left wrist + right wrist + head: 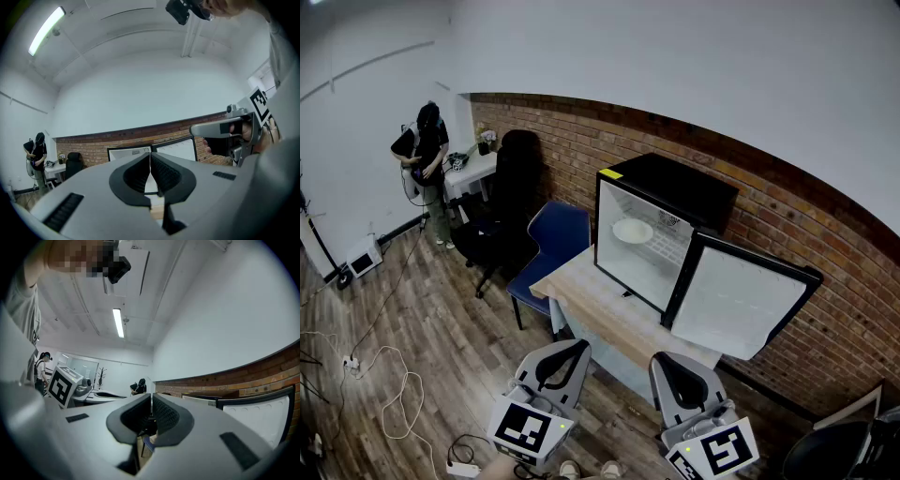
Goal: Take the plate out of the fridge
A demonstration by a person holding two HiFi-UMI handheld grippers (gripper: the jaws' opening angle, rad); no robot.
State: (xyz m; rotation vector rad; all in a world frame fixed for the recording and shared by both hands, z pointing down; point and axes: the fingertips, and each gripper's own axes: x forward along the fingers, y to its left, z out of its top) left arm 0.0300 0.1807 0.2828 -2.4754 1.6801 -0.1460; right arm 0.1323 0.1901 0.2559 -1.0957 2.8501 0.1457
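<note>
The right tool (151, 398), jaws together and empty, faces a brick wall (272, 371) and a white fridge door (262, 416).

Rough brick wall (787, 206), wood-plank floor (422, 328), pale wooden table (600, 309), glossy plate (632, 231)

**Count of things, head view.** Fridge (675, 192): one, with one door (736, 300). Plate (632, 231): one. Wooden table (581, 289): one. Chairs: two, namely one blue chair (558, 239) and one black chair (514, 178). White desk (478, 169): one. Person (429, 159): one. Grippers: two, the left gripper (575, 348) and the right gripper (668, 362). Marker cubes (528, 429): two, one on each gripper.
</note>
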